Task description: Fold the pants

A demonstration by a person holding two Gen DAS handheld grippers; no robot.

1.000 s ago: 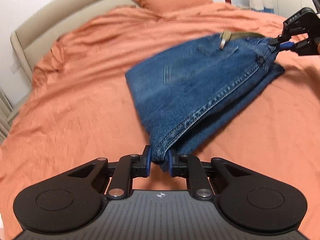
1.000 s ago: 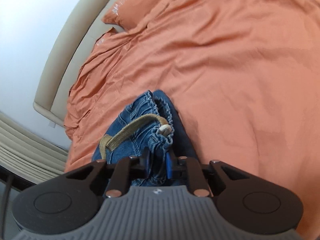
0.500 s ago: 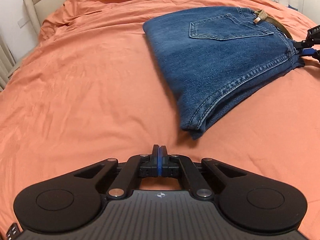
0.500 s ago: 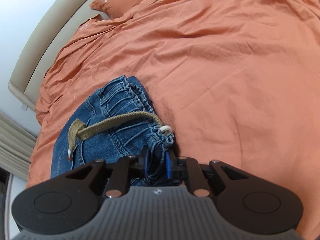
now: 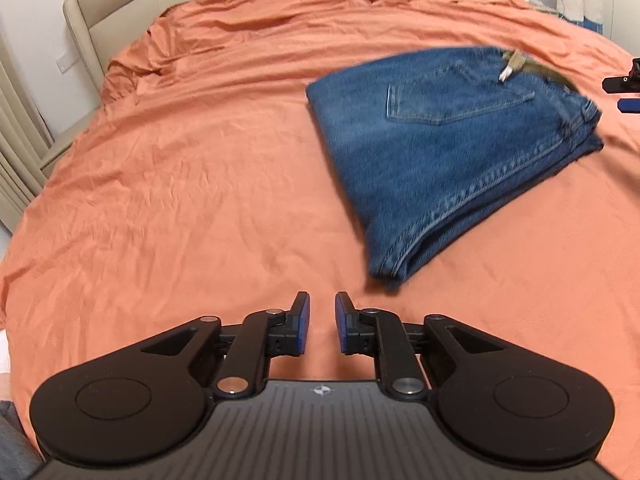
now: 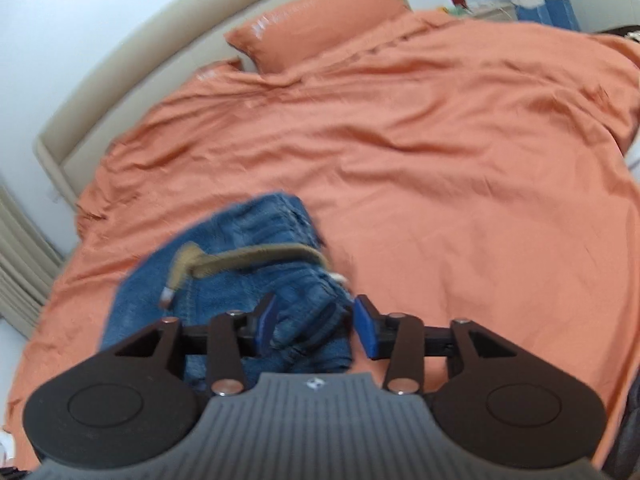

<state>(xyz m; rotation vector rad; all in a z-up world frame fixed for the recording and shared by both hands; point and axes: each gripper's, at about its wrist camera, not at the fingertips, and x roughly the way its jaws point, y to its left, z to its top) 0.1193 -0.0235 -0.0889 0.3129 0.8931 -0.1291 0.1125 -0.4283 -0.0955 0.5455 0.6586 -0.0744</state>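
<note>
1. The folded jeans [image 5: 448,152] lie flat on the orange bed cover [image 5: 200,168], right of the middle in the left wrist view, back pocket up and the folded edge toward the near side.
2. The left tongs [image 5: 322,324] hang over bare cover just near of the jeans' near corner; their jaws have just been opening and stand slightly apart with nothing between them.
3. The right tongs [image 6: 316,322] sit at the waistband end; their jaws have just been opening and stand wide apart, denim showing in the gap but neither pad pressing on it.
4. Wide open cover stretches left of the jeans and far toward the orange pillow [image 6: 320,36] and beige headboard [image 5: 104,12].
5. An olive belt [image 6: 248,260] with a metal tip lies across the waistband.
6. The right wrist view is blurred, so the waistband's folds are hard to make out, and the tongs' body hides the jeans' near part.
7. In the left wrist view the right tongs are cut off at the right edge.
</note>
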